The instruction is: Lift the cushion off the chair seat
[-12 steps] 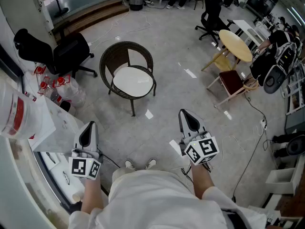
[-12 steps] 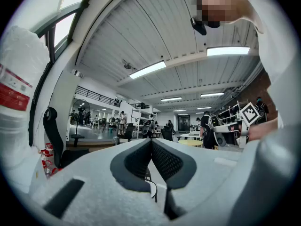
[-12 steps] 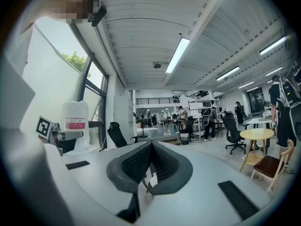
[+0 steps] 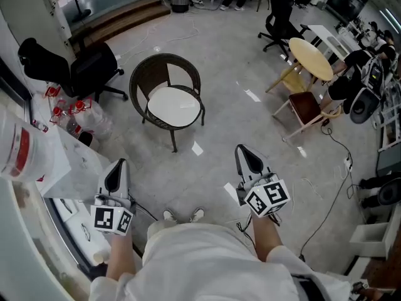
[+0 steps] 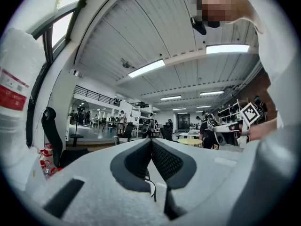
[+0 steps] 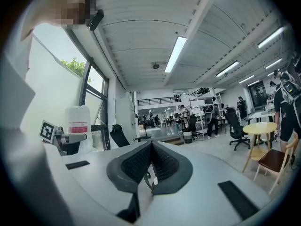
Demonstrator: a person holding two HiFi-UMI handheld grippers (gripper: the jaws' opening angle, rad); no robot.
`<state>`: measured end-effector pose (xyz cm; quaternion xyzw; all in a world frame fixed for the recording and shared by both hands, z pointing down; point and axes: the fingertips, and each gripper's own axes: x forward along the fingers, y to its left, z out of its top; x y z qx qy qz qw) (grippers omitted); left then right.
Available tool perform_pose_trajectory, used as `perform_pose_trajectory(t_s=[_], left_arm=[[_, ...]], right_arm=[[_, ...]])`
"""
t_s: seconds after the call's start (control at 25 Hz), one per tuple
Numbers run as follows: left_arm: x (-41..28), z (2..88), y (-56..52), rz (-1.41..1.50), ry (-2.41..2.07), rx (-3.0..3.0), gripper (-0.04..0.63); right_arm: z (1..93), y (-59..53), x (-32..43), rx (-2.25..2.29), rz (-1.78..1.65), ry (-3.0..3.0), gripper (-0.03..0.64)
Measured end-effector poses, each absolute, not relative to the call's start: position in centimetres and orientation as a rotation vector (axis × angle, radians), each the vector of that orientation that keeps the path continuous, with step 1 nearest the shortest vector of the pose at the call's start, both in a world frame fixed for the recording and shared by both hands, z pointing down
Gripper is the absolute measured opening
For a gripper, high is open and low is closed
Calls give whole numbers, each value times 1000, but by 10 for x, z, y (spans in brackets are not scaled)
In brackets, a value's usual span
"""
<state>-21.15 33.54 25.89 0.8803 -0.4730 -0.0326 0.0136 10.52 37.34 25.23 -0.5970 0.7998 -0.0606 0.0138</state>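
A round white cushion (image 4: 173,107) lies on the seat of a dark wicker chair (image 4: 150,74) on the floor ahead of me in the head view. My left gripper (image 4: 116,165) is held low at the left, far short of the chair, its jaws shut with nothing between them. My right gripper (image 4: 245,150) is at the right, also well short of the chair, shut and empty. In the left gripper view the left gripper's (image 5: 151,141) pads meet. The right gripper's (image 6: 151,145) pads likewise touch in its own view. Neither gripper view shows the cushion.
A black office chair (image 4: 81,68) stands left of the wicker chair. A white counter (image 4: 56,162) with a large jug (image 4: 15,149) and bottles (image 4: 66,111) runs along my left. At the right are a round wooden table (image 4: 310,58), a red-seated chair (image 4: 305,108) and floor cables (image 4: 335,187).
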Motion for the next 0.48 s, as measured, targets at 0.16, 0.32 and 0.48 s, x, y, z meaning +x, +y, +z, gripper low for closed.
perform_pose_trajectory(t_s=[0.16,0.32,0.48], left_arm=[[-201,260,337,-93,-1480,2740,15],[-189,259,337,-88,-1484,2740,15],[-177,260,338,-81,-1486,2744,15]], right_arm=[[251,373,124,-1837,-203,2451,23],[240,371,146,-1769,-213,2438,248],[231,367,166,-1686,-235,2394,490]])
